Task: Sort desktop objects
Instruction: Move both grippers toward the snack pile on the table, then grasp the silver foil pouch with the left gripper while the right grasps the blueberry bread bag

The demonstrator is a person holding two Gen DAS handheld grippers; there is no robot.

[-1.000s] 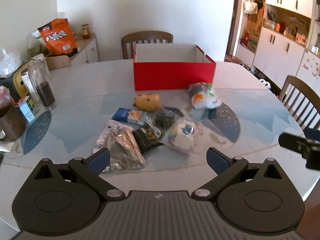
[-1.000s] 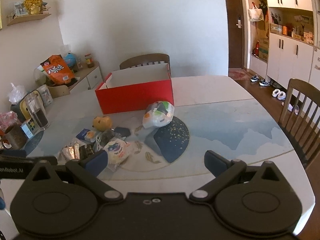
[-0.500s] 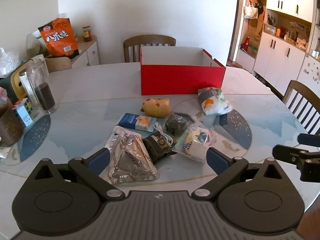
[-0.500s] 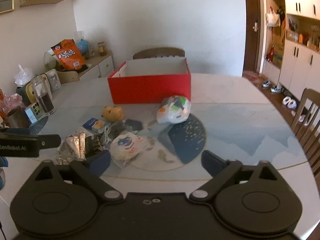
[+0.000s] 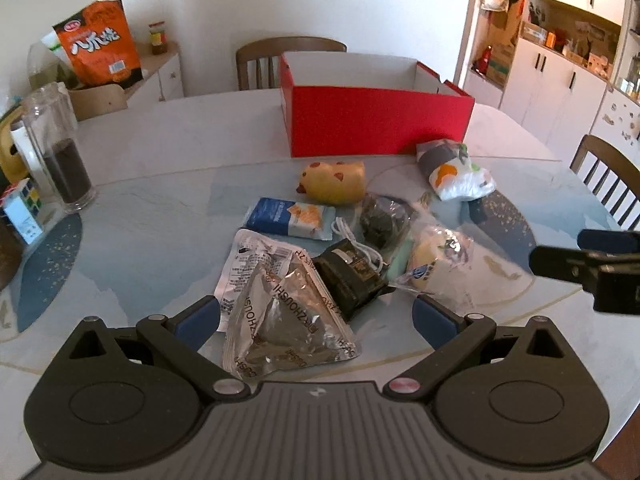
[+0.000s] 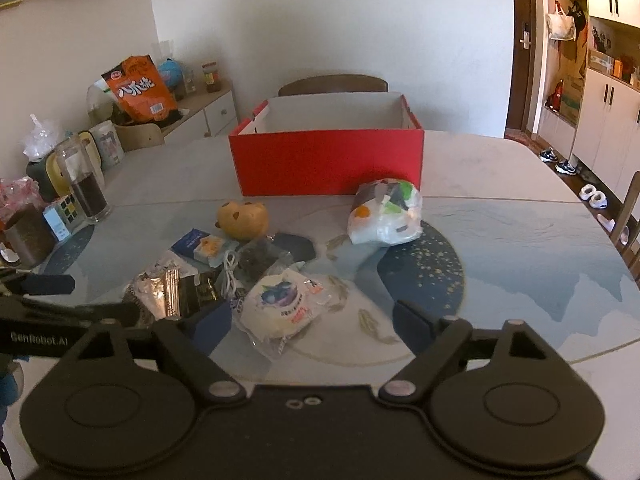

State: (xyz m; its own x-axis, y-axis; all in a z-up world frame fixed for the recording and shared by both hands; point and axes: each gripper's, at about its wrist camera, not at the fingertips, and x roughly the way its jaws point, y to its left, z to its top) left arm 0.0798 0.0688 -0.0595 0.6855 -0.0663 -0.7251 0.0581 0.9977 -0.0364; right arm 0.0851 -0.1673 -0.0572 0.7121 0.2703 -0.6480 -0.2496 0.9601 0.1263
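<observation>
A pile of snack packets lies on the round table in front of an open red box (image 5: 376,124) (image 6: 328,160). My left gripper (image 5: 316,320) is open, and a silver triangular packet (image 5: 280,320) lies between its fingers, untouched. My right gripper (image 6: 312,322) is open with its jaws closing. A white bun packet (image 6: 280,304) (image 5: 436,264) sits between them with gaps on both sides. Farther back are a dark packet (image 5: 350,276), a blue packet (image 5: 290,218), a yellow toy (image 5: 334,182) and a white bag (image 6: 384,212).
A glass jar (image 5: 64,152) and a puzzle cube (image 5: 22,208) stand at the table's left edge. An orange snack bag (image 5: 100,52) sits on a side cabinet. Chairs stand behind the box (image 5: 288,56) and at the right (image 5: 612,184).
Both grippers have moved forward and down toward the pile, so the packets now lie between their fingers. The right jaws have narrowed a little.
</observation>
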